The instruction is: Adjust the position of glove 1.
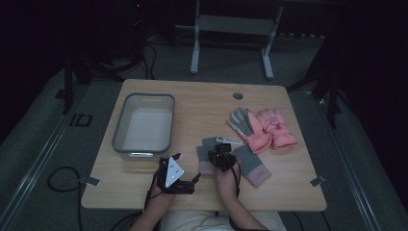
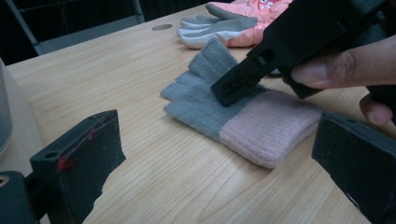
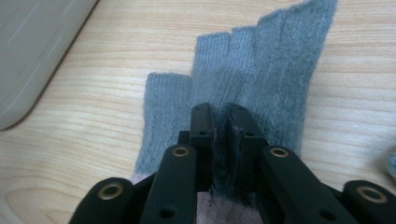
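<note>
A grey knit glove with a pink cuff lies flat near the table's front middle. My right gripper points down onto its grey palm. The jaws stand almost together, and a thin fold of knit seems caught between them. From the left gripper view I see one right fingertip touching the fabric. My left gripper rests on the table just left of the glove, open wide and holding nothing. The matching knit glove lies just to the right.
A grey plastic bin stands at the left of the wooden table. Two pink padded gloves lie at the right, behind the knit pair. A cable hole sits near the far edge.
</note>
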